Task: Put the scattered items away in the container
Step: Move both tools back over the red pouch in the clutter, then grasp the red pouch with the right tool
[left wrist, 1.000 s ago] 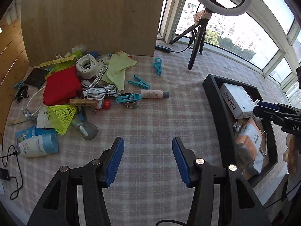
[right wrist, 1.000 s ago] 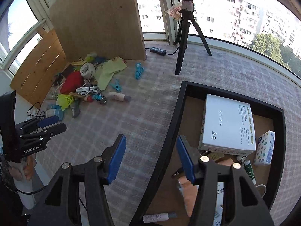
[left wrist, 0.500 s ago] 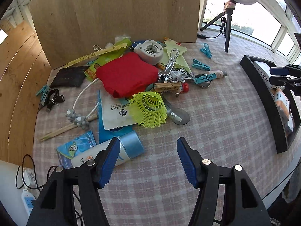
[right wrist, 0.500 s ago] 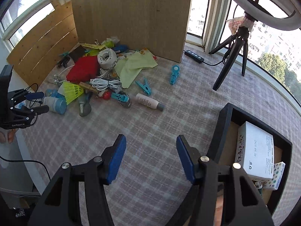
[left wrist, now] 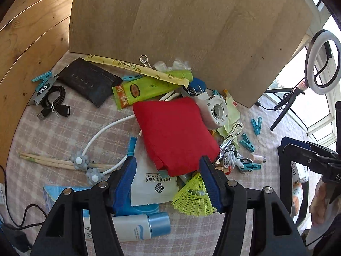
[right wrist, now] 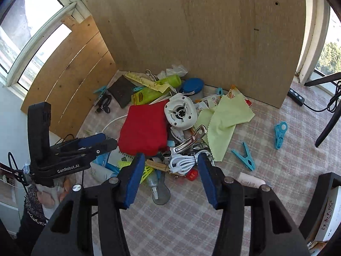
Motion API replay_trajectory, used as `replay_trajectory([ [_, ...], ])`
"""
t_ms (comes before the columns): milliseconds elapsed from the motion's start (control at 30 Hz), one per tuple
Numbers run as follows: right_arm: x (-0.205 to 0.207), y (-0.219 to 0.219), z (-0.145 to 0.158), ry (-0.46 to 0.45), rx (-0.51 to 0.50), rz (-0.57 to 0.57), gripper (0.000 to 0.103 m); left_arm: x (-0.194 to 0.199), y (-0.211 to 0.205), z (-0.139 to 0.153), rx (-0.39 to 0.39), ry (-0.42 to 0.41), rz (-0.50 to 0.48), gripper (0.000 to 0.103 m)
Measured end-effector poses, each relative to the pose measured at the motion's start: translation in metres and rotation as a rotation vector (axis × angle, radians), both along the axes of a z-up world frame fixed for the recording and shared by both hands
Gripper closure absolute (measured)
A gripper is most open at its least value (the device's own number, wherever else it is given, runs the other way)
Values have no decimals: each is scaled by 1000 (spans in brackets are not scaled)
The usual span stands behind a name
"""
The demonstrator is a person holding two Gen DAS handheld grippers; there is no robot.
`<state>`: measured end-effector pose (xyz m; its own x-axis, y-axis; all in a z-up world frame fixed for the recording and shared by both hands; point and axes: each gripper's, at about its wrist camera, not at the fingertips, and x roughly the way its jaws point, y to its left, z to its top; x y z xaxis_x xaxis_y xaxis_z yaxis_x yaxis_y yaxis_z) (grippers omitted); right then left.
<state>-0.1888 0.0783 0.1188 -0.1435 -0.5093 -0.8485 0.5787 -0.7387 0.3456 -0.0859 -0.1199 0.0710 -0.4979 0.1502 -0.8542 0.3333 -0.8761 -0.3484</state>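
Two hand-held grippers hang over the clutter pile, neither carrying anything. Left gripper (left wrist: 167,177): jaws apart and closing slightly, nothing pressed between the blue pads; framed between them are the near edge of the folded red cloth (left wrist: 174,132), a white printed sachet (left wrist: 153,183) and the yellow-green plastic shuttlecock (left wrist: 191,198). Right gripper (right wrist: 169,177): jaws apart and closing, pads touching nothing; the coiled white cable (right wrist: 184,160) and a wooden clothespin (right wrist: 158,166) lie beyond the tips.

Pile sits on the checked tablecloth (right wrist: 277,170) against the upright wooden board (right wrist: 202,32). Black-walled container (right wrist: 326,192) is at the right edge of the right wrist view, well apart from the pile, with a white box already in it.

Handling judgement:
- Red cloth: soft, light, will drape. Pinch a folded edge or corner so all the layers come up together. It overlaps neighbouring items and may drag them.
- Shuttlecock: very light, skirt crushable. Take it at the cork end, gently.
- Cable coil: limp; grip across the bundle, not a single strand.
- Clear light bulb (right wrist: 158,189): fragile and smooth. Hold at the base with low force.
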Motion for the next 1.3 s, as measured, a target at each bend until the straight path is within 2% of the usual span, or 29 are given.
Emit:
replay_trajectory([
  [100, -8, -35, -22, -44, 25, 21, 68, -7, -3, -10, 22, -14, 19, 46],
  [333, -27, -67, -65, -125, 69, -8, 71, -28, -7, -21, 25, -21, 16, 46],
  [567, -43, -68, -75, -189, 24, -53, 73, -38, -13, -35, 95, -21, 28, 45],
  [767, -53, -71, -84, -253, -9, -55, 72, -40, -8, -36, 74, -20, 19, 45],
  [867, -51, -75, -84, -281, -34, -50, 72, -39, -5, -35, 67, -17, 25, 46],
  [1000, -45, -73, -75, -275, -43, -38, 74, -34, -1, -25, 56, 4, 22, 49],
  [1300, -29, -45, -28, -237, -128, -47, 74, -20, 19, 24, 29, 90, -2, 51],
])
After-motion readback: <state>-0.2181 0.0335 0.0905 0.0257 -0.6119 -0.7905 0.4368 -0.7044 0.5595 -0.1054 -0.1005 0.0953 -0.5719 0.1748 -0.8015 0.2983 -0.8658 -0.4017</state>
